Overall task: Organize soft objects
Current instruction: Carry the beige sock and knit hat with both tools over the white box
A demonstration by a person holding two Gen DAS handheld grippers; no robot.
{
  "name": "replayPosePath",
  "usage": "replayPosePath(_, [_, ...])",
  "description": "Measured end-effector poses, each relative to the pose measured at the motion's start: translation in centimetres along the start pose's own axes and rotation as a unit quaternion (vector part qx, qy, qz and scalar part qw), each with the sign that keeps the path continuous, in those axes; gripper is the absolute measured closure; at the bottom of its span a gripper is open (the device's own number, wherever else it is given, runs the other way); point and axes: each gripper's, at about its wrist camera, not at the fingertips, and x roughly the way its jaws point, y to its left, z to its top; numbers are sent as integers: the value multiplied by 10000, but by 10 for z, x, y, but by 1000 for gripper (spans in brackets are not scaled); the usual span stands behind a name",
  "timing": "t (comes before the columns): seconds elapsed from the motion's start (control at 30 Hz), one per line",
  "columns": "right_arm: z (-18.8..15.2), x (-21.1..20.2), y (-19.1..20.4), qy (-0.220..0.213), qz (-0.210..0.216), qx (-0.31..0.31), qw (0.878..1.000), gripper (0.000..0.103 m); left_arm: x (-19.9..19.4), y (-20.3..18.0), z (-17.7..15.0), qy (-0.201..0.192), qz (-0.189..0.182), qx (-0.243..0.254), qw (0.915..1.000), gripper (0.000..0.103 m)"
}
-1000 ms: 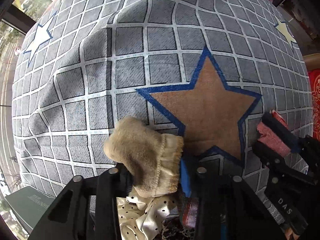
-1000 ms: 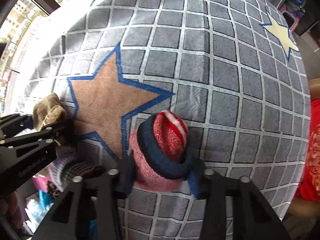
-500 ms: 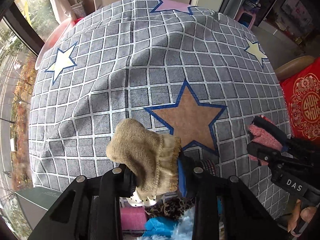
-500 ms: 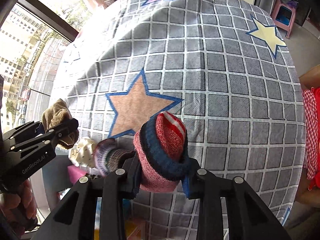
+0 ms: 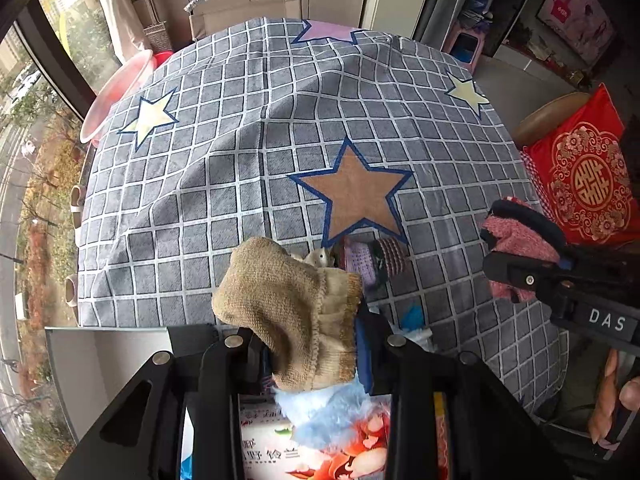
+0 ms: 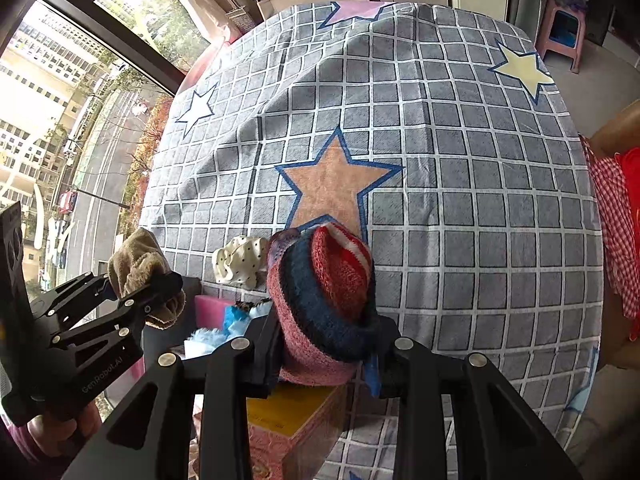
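Note:
My left gripper [image 5: 316, 344] is shut on a rolled tan sock [image 5: 288, 312], held high above the table's near edge; the same tan sock [image 6: 140, 276] shows at the left of the right wrist view. My right gripper [image 6: 328, 344] is shut on a rolled pink, navy and red-striped sock [image 6: 324, 296], also lifted; this striped sock [image 5: 520, 240] appears at the right of the left wrist view. A grey checked cloth with stars [image 5: 280, 128] covers the table. A purple striped sock [image 5: 376, 260] and a white dotted cloth [image 6: 240, 260] lie at the near edge.
Below the near edge are a pink printed box [image 6: 292, 428], a pale blue fluffy item [image 5: 320, 412] and a pink block [image 6: 212, 308]. A red cushion [image 5: 584, 176] sits on a chair to the right. A window [image 6: 60, 100] runs along the left.
Both grippers have risen and pulled back from the cloth with their socks. The whole table and the items below its near edge have come into view.

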Motion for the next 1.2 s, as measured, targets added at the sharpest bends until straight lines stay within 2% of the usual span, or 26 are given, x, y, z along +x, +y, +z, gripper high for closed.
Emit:
replayPosePath(0.27, [-44,-28,26,-74,28,-45,10000,69,-37,-4,-53,-18,-112,187,9998,68])
replayPosePath(0.43, [-74,-44,41,-87,6,-22,10000,69,-60,-5,-86,-12,-309,296,9991,68])
replayPosePath(0.7, [-116,-53,70,12,-32,-24,10000,69,-85,-5,-128,-20,-358,575,9977,68])
replayPosePath(0.97, [-146,-50,108,87,-45,-150,9998,69,-94,13,-160,-12,-332,447,9984,68])
replayPosePath(1.2, [-156,-35,146,290,-66,-510,9983,69,-99,43,-184,-74,-214,151,9996,68])
